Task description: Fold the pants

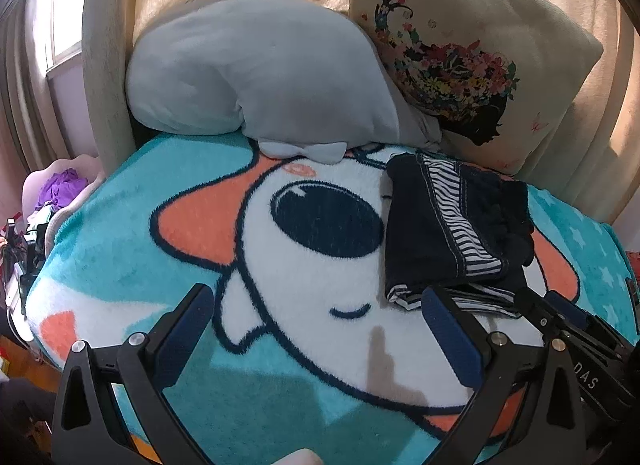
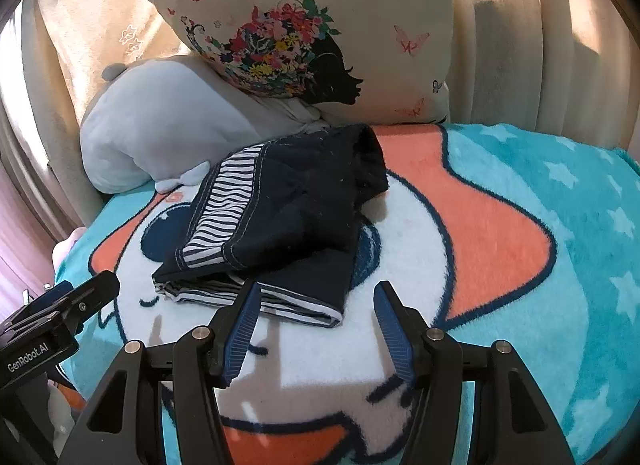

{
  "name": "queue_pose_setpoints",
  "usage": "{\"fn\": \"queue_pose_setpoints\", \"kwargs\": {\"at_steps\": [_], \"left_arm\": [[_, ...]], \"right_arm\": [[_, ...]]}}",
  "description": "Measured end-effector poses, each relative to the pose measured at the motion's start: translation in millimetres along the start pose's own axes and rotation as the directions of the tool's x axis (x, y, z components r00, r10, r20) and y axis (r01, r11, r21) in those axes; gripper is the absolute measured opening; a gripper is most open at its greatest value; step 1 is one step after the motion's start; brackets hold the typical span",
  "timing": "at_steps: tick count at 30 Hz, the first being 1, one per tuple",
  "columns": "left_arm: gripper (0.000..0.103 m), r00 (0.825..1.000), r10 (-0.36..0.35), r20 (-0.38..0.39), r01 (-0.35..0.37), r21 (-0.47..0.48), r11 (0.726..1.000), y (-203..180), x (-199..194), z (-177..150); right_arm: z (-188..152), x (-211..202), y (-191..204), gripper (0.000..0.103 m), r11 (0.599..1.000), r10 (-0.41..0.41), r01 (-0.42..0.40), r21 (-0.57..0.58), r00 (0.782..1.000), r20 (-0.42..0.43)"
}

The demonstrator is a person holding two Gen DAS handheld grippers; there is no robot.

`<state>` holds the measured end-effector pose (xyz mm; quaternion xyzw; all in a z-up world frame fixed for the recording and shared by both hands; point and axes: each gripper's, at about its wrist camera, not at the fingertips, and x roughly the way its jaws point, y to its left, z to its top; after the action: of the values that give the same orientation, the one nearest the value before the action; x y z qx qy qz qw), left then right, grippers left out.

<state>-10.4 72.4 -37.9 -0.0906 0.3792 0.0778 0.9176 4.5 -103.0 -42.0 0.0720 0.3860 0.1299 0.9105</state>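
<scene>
The dark navy pants (image 1: pixel 452 225) with a black-and-white striped side band lie folded in a compact bundle on the cartoon blanket (image 1: pixel 200 265). They also show in the right wrist view (image 2: pixel 288 217). My left gripper (image 1: pixel 316 305) is open and empty, to the left of the bundle's near edge. My right gripper (image 2: pixel 316 297) is open and empty, just in front of the bundle's near edge, not touching it. The right gripper shows in the left wrist view (image 1: pixel 560 313); the left one shows in the right wrist view (image 2: pixel 76 297).
A grey-blue plush pillow (image 1: pixel 256 77) and a floral cushion (image 1: pixel 472 53) lean on the beige backrest behind the pants. A pink tub with purple cloth (image 1: pixel 64 185) stands off the bed's left side. The blanket (image 2: pixel 540 225) spreads right of the pants.
</scene>
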Motion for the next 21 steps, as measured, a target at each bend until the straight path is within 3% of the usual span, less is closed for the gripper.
{"fn": "queue_pose_setpoints", "kwargs": {"at_steps": [21], "left_arm": [[0.103,0.995,0.019,-0.095,-0.02,-0.009,1.0,2,25,-6]], "right_arm": [[-2,1,-4,0.064,1.0,0.007,-0.007,0.013,1.0,-0.006]]}}
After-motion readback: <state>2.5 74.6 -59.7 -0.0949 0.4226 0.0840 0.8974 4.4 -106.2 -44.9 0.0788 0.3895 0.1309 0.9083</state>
